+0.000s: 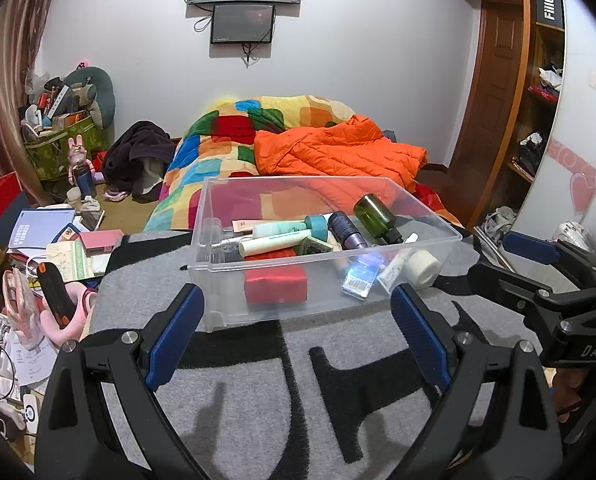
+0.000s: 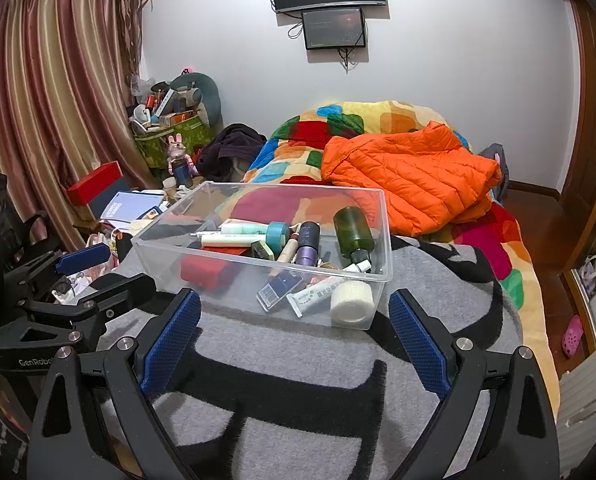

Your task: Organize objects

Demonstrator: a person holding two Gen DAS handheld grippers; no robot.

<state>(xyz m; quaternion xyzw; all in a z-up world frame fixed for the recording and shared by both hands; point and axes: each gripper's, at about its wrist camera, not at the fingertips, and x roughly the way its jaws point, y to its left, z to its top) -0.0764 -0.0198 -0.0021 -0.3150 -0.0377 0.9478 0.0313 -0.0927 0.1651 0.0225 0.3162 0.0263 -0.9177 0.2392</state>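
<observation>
A clear plastic bin [image 1: 214, 280] [image 2: 154, 256] sits on a grey and black blanket [image 1: 258, 392] [image 2: 298, 380]. Inside lie a green bottle [image 1: 377, 214] [image 2: 353, 229], a purple bottle [image 1: 347, 230] [image 2: 307, 244], a red box [image 1: 276, 285] [image 2: 204, 272], white tubes [image 1: 276, 243] [image 2: 234, 239], a white tape roll [image 1: 425, 267] [image 2: 351, 302] and a shiny packet [image 1: 361, 280] [image 2: 278, 285]. My left gripper [image 1: 298, 312] is open and empty just before the bin. My right gripper [image 2: 296, 316] is open and empty at the bin's near side.
An orange jacket [image 1: 337, 152] [image 2: 409, 176] and a colourful quilt [image 1: 226, 136] [image 2: 309, 136] lie behind the bin. Papers, boxes and toys clutter the floor at the left [image 1: 58, 248] [image 2: 130, 204]. A wardrobe [image 1: 509, 100] stands at the right.
</observation>
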